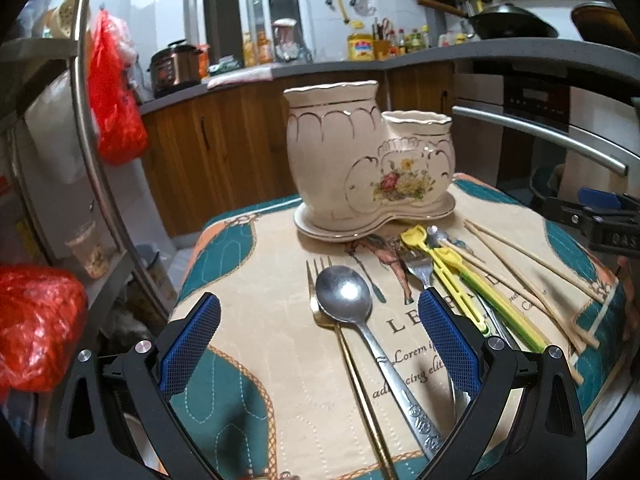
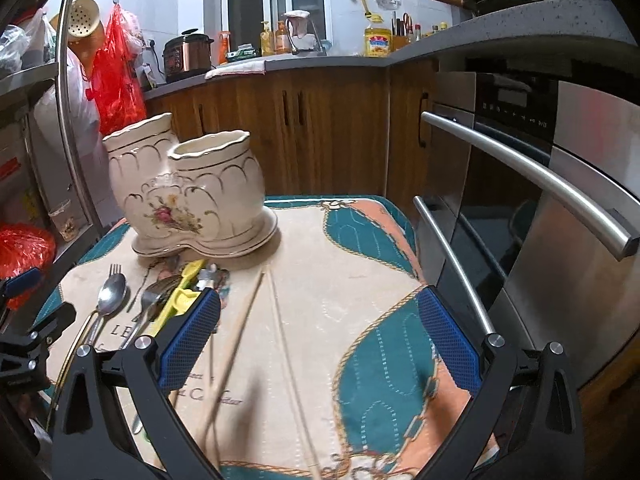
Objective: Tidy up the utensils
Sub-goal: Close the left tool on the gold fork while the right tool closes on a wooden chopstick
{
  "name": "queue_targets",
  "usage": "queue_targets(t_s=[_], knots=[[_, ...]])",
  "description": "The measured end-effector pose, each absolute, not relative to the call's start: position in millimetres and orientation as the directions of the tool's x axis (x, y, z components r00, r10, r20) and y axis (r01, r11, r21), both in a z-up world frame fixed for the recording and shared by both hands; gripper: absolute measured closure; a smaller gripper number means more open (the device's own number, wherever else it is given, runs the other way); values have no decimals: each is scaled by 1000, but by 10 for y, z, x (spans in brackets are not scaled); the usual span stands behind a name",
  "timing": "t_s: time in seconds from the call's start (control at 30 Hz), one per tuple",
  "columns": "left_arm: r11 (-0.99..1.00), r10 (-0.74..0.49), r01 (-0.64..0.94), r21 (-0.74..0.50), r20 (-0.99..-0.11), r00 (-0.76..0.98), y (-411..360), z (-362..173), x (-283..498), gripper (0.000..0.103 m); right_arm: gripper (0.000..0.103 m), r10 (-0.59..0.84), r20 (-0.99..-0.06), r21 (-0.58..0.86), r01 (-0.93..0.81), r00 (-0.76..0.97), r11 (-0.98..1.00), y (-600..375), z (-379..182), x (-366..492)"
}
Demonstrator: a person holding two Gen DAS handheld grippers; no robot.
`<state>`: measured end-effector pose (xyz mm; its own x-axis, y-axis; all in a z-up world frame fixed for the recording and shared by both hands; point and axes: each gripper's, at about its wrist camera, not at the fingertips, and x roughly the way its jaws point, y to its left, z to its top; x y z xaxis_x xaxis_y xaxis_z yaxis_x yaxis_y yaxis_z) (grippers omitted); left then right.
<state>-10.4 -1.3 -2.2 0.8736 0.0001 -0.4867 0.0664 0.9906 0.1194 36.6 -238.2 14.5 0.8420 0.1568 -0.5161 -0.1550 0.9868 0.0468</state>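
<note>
Kitchen surface (image 1: 280, 380): left tool (image 1: 319, 342) spread wide around spoon (image 1: 344, 294), ceramic holder (image 1: 360, 160) at twelve o'clock; right tool (image 2: 319, 342) wide above chopsticks (image 2: 240, 328).

cloth (image 1: 412, 352) reads "Lorem", "LE"

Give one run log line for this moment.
left gripper: open over spoon | right gripper: open over chopsticks | holder: empty

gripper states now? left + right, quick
Left gripper: open, holding nothing; the spoon lies on the mat between its fingers.
Right gripper: open, holding nothing, above the chopsticks.
</note>
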Motion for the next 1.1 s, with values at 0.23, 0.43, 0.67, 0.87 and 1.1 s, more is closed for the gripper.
queue_targets(t_s=[0.23, 0.43, 0.67, 0.87, 1.1], knots=[[992, 11, 60, 111, -550, 835, 64, -86, -38, 5, 5, 215, -601, 60, -225, 769, 973, -2337, -1, 514], [999, -7, 29, 25, -632, 775, 281, -190, 26, 5, 5, 239, -636, 90, -237, 733, 967, -2356, -54, 566], [1000, -21, 27, -1, -677, 736, 332, -237, 58, 7, 13, 261, -649, 65, -291, 715, 955, -2266, -83, 541], [997, -48, 78, 12, -687, 725, 223, -253, 56, 23, 37, 281, -669, 58, -328, 688, 943, -2223, -109, 558], [993, -78, 117, 9, -696, 714, 150, -247, 57, 42, 65, 248, -716, 12, -343, 652, 939, -2177, -184, 626]])
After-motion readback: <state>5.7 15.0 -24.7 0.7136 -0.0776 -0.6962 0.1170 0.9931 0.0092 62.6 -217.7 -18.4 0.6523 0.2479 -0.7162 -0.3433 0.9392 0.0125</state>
